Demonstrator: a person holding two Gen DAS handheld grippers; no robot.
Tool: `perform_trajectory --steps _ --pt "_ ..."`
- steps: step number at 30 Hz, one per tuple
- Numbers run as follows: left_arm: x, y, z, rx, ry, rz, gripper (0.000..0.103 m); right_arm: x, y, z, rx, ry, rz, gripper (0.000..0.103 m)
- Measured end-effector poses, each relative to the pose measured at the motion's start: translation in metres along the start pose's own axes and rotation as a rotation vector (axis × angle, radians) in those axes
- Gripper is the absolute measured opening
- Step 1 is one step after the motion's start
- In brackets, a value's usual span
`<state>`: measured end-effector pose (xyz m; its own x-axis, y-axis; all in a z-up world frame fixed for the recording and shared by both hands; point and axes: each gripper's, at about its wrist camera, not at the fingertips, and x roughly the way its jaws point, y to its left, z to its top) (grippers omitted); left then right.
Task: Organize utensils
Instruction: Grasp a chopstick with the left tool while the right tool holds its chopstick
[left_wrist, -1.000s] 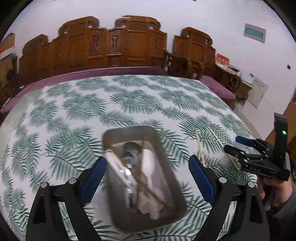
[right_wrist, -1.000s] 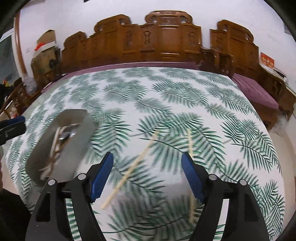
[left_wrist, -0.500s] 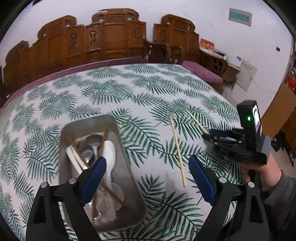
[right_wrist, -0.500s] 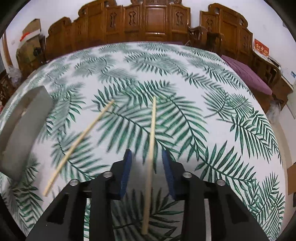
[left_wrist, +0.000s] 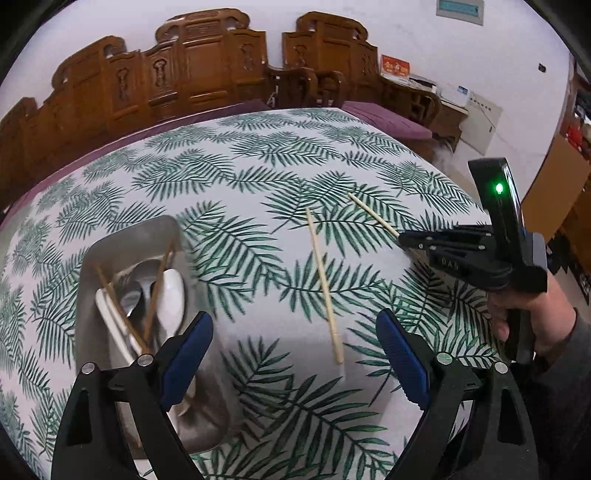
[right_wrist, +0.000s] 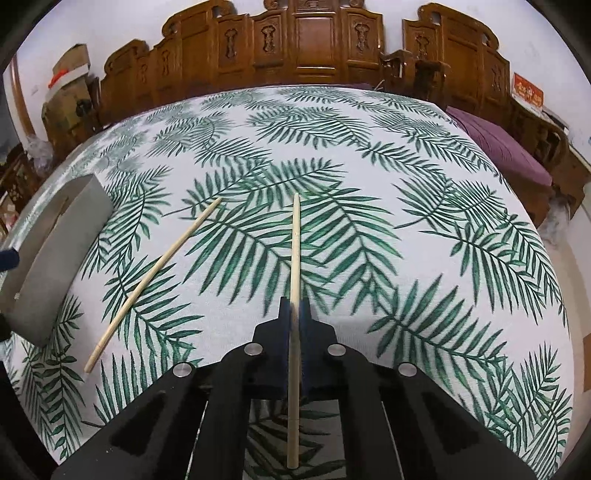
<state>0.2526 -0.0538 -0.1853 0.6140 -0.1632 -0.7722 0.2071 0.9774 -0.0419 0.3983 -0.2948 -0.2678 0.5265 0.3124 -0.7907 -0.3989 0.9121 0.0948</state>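
Right gripper (right_wrist: 294, 314) is clamped on one chopstick (right_wrist: 294, 258); left gripper (left_wrist: 291, 354) is held spread wide above the tablecloth (left_wrist: 258, 177).

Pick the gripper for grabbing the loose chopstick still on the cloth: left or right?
Left. The left gripper is open, with the loose chopstick lying just ahead of it. The right gripper is shut on the other chopstick.

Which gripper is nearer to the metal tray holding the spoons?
Left. The left gripper hangs open beside the metal tray, one finger overlapping it; the right gripper is farther off, shut on a chopstick.
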Motion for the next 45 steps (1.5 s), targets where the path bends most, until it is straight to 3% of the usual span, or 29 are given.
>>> perform_trajectory --steps 2,15,20,27,29,45 --pt "0.005 -0.006 0.003 0.015 0.017 -0.008 0.073 -0.004 -0.005 0.001 0.015 -0.013 0.012 0.006" --pt "0.056 -0.034 0.039 0.061 0.061 -0.018 0.052 -0.003 -0.018 0.001 0.065 -0.021 0.055 0.006" --pt "0.087 -0.025 0.046 0.020 0.118 -0.022 0.030 -0.004 -0.022 0.001 0.080 -0.030 0.068 0.006" --pt "0.111 -0.017 0.042 0.000 0.156 0.003 0.015 -0.001 -0.022 0.000 0.080 -0.026 0.074 0.006" --pt "0.112 -0.018 0.040 0.012 0.156 0.018 0.004 -0.001 -0.021 0.001 0.078 -0.027 0.076 0.006" --pt "0.079 -0.021 0.025 0.030 0.125 0.020 0.004 -0.001 -0.004 0.001 0.034 -0.023 0.081 0.006"
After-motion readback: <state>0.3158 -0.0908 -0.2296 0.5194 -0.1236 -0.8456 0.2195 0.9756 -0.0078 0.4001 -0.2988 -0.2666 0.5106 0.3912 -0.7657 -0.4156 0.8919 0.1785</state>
